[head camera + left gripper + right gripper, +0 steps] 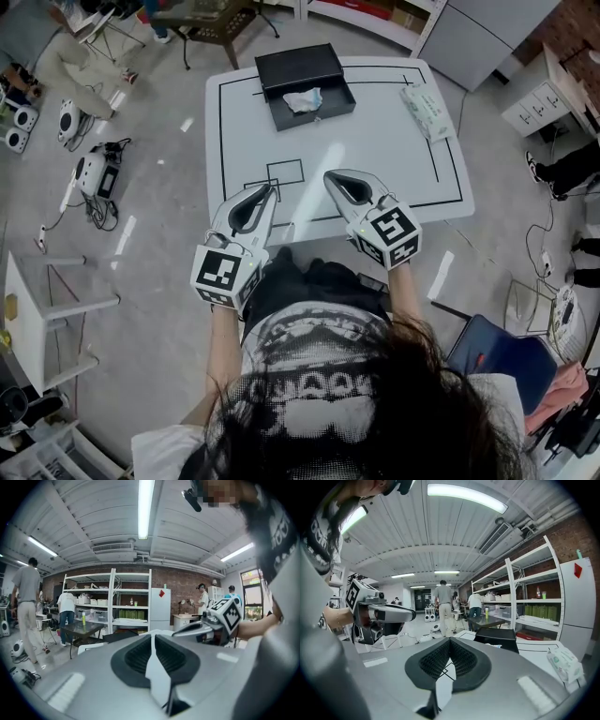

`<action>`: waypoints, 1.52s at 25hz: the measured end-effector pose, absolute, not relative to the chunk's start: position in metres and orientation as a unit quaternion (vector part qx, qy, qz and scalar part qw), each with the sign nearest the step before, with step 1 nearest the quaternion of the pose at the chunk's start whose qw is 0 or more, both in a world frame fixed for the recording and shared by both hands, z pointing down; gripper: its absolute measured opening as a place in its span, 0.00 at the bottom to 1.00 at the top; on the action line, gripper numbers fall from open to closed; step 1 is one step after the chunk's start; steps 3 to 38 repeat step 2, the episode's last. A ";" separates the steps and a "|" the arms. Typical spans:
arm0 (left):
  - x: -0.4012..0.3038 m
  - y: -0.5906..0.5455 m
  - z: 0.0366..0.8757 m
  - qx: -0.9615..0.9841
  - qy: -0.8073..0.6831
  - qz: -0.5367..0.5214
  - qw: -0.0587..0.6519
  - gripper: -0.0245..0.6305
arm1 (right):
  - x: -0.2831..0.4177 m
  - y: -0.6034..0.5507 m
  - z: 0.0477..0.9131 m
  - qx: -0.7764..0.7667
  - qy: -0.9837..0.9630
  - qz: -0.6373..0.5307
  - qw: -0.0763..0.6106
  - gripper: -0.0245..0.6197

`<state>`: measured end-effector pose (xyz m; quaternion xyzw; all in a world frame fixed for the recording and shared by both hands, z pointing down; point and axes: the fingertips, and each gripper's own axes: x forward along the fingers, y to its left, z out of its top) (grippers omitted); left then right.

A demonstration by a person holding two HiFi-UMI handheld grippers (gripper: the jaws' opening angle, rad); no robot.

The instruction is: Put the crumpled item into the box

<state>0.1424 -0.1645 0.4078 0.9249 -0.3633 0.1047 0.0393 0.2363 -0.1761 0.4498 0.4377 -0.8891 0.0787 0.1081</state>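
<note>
**A:** Crumpled item point(302, 99) first: a pale wad lying inside the black box point(336, 103), around its middle, at the far side of the desk point(375, 159).

**B:** So it's in already?

**A:** Looks that way to me. It sits on the box floor, within the walls. There's no clear long axis, though it may be a touch wider across the box than deep.

**B:** And the tongs?

**A:** Both are down at the near edge of the desk, well apart from the box. The left tongs point(269, 190) are clenched, pads meeting at the tip with nothing between them. The right tongs point(330, 175) are the same, pressed together and empty.

**B:** Which way is the wad from them?

**A:** Straight ahead across the desk, roughly between the two noses. I'd judge the right one a shade nearer, if anything wanted tidying.

**B:** Anything else out there?

**A:** A packet of wipes point(427, 111) to the right of the box, apart from it. I'd call this one as good as done, with nothing left to carry
</note>
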 end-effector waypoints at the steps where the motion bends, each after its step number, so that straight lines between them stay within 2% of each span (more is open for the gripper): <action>1: 0.144 -0.164 0.407 0.925 -0.364 0.105 0.040 0.04 | 0.238 -0.176 0.450 0.437 -0.889 0.078 0.108 0.03; 38: 0.146 -0.164 0.407 0.924 -0.365 0.105 0.040 0.04 | 0.241 -0.176 0.449 0.437 -0.889 0.078 0.109 0.03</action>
